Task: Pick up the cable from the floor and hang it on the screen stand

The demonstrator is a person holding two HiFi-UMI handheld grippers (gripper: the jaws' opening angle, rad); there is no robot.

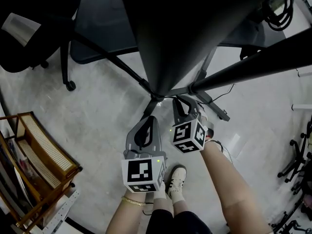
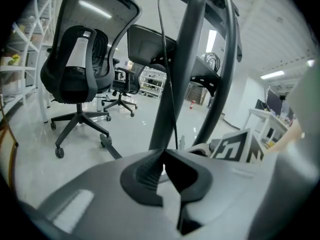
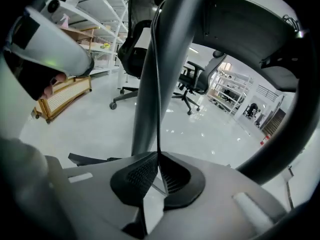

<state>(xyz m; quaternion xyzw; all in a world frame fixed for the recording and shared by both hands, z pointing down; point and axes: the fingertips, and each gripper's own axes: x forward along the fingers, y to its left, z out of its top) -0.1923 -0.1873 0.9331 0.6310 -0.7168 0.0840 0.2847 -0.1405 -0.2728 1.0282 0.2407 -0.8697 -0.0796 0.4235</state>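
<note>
A thin black cable hangs down along the grey post of the screen stand. It runs straight into the tips of my right gripper, whose jaws are shut on it. In the left gripper view the same cable drops beside the post, just right of my left gripper. That gripper's tips meet with nothing seen between them. From the head view both grippers sit low at the stand's foot, under the dark screen: left gripper, right gripper.
The stand's legs spread over the pale floor. Black office chairs stand behind, and one chair base is at the left. A wicker rack stands at the lower left. A black cable coil is at the top right. The person's shoes are below.
</note>
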